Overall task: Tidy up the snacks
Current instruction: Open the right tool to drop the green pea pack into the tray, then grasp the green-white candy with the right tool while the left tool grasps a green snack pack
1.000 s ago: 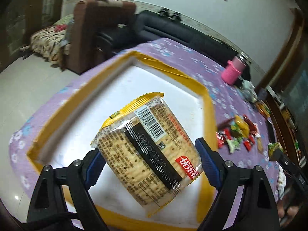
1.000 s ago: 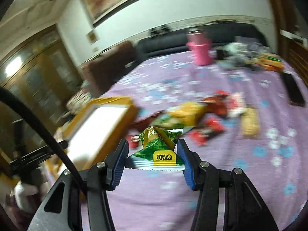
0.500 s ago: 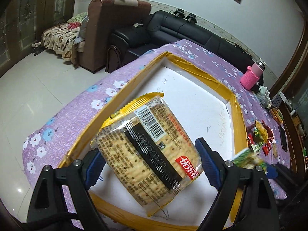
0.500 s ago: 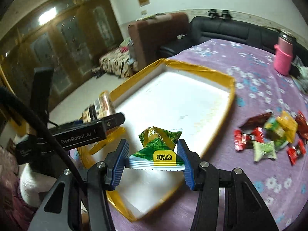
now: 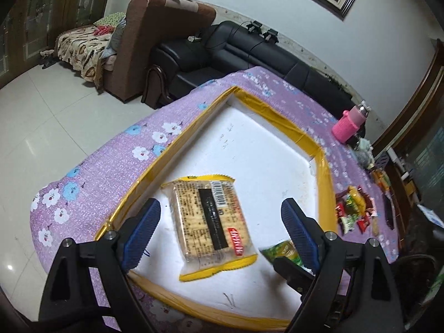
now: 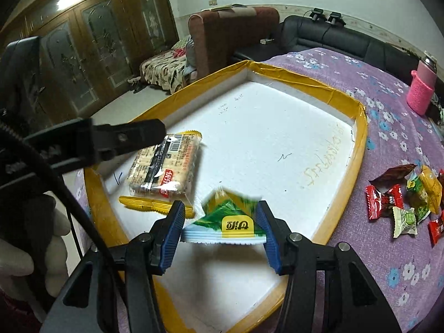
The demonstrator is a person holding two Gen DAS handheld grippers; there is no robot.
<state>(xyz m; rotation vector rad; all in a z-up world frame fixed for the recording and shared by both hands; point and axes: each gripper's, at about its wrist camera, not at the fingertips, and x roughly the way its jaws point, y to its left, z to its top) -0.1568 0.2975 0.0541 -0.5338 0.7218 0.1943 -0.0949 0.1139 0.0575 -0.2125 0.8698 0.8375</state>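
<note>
Cracker pack lies flat on the white floor of the yellow-rimmed tray, near its front-left corner. Left claw hangs above it, spread wide, pads clear of the pack. Right claw is clamped on a green snack packet over the tray, just beside the crackers. Loose candies sit on the purple table right of the tray.

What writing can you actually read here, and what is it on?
Nothing reads clearly enough to quote.
Cracker pack: red logo, barcode digits and black strip print, too small.
Green packet in the right claw: yellow logo, upside down and blurred.
Tray: yellowish handwritten scrawl, illegible.
Red candies: white characters, too small.
</note>
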